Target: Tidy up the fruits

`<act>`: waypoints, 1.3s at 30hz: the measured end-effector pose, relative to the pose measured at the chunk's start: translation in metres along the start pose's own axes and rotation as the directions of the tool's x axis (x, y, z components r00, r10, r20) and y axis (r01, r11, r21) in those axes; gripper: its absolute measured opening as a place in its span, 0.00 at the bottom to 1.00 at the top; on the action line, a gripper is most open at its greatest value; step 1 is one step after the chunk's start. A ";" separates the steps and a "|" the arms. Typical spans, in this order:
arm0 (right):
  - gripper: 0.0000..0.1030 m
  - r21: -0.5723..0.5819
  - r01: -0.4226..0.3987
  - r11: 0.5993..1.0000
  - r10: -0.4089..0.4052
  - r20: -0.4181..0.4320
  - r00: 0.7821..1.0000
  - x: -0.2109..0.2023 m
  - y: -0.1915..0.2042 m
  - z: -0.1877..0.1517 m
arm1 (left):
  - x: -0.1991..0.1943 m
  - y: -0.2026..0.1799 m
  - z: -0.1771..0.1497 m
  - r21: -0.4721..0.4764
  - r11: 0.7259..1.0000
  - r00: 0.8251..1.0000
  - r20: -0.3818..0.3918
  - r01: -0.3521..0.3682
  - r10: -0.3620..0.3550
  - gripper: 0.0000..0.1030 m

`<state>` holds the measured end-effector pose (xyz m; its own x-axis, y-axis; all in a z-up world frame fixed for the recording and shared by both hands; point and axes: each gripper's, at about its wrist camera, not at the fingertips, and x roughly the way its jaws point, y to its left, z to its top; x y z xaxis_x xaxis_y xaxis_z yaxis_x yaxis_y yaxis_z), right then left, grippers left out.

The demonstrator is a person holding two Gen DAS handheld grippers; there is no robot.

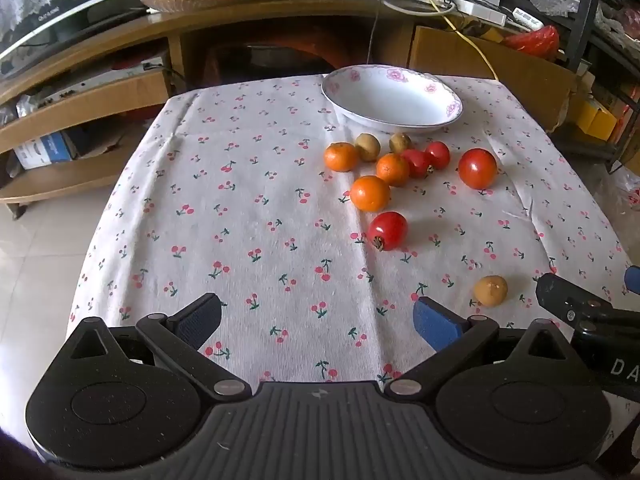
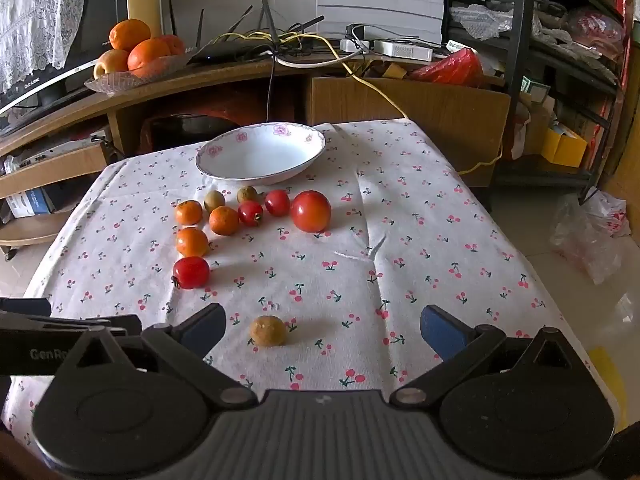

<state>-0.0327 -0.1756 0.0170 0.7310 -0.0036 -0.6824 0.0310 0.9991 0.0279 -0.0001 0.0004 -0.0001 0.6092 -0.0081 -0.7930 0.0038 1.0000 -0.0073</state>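
Between right gripper (image 2: 322, 326) fingers, spread wide — lone brown fruit (image 2: 268, 331); left gripper (image 1: 316, 318) likewise agape, empty. Off-centre pinch could roll it off cloth.

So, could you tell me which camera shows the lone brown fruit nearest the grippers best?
The right wrist view: the brown fruit lies near centre, unobstructed, just ahead of the open right gripper. In the left wrist view it sits off to the lower right, smaller but whole.
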 end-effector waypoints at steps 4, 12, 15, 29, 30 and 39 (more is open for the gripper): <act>0.95 -0.003 0.004 1.000 -0.004 -0.003 1.000 0.000 0.001 0.000 | 0.000 0.000 -0.001 -0.004 1.000 1.000 -0.005 0.002 -0.002 1.00; 0.95 -0.006 0.002 1.000 -0.002 -0.008 1.000 -0.004 0.001 0.005 | 0.004 0.003 -0.004 -0.009 1.000 1.000 -0.014 -0.002 0.002 1.00; 0.95 -0.008 0.002 1.000 -0.002 -0.009 1.000 -0.004 0.001 0.001 | 0.005 0.003 -0.004 -0.012 1.000 1.000 -0.017 0.003 -0.003 1.00; 0.95 -0.019 0.001 1.000 -0.001 -0.025 1.000 0.003 0.003 -0.001 | 0.005 0.001 -0.005 -0.007 1.000 1.000 -0.020 0.004 -0.004 1.00; 0.95 -0.020 0.000 1.000 -0.001 -0.026 1.000 0.003 0.002 -0.002 | 0.004 0.001 -0.005 -0.007 1.000 1.000 -0.020 0.004 -0.004 1.00; 0.95 -0.020 -0.002 1.000 0.001 -0.029 1.000 0.004 0.003 -0.002 | 0.005 0.002 -0.006 0.000 1.000 1.000 -0.020 -0.003 0.003 1.00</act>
<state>-0.0311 -0.1728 0.0130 0.7106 -0.0015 -0.7036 0.0160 0.9998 0.0141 -0.0017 0.0024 -0.0078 0.5933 -0.0054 -0.8049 0.0023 1.0000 -0.0050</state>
